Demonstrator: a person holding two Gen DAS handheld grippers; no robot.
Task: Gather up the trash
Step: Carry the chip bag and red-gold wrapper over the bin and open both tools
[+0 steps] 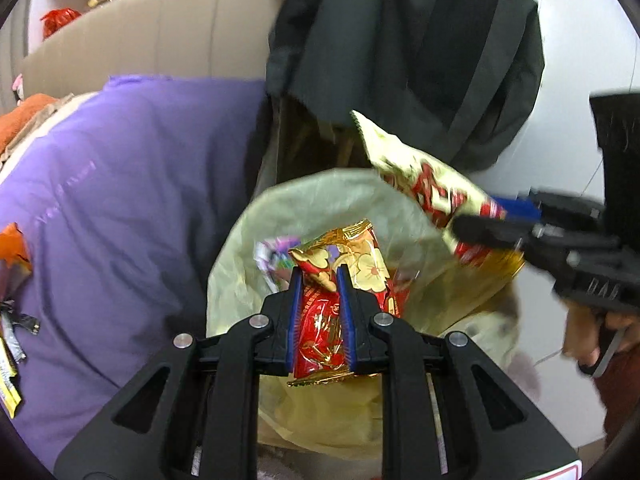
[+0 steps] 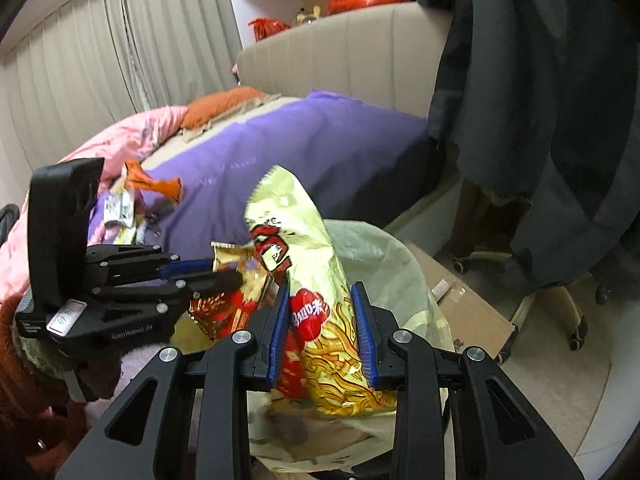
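Observation:
My left gripper (image 1: 319,276) is shut on a red and gold snack wrapper (image 1: 340,268) and holds it over the open yellowish trash bag (image 1: 280,208). My right gripper (image 2: 322,292) is shut on a pale yellow and red chip bag (image 2: 308,280), also over the trash bag (image 2: 380,248). In the left wrist view the right gripper (image 1: 480,220) comes in from the right with the chip bag (image 1: 420,176). In the right wrist view the left gripper (image 2: 224,272) shows at the left with its wrapper (image 2: 236,264). A purple wrapper (image 1: 276,256) lies inside the bag.
A bed with a purple cover (image 1: 120,200) lies to the left; several wrappers (image 2: 128,200) remain on it, including an orange one (image 2: 156,184). A dark coat (image 1: 400,60) hangs behind the bag. A cardboard box (image 2: 460,304) and chair wheels (image 2: 576,340) are on the floor at right.

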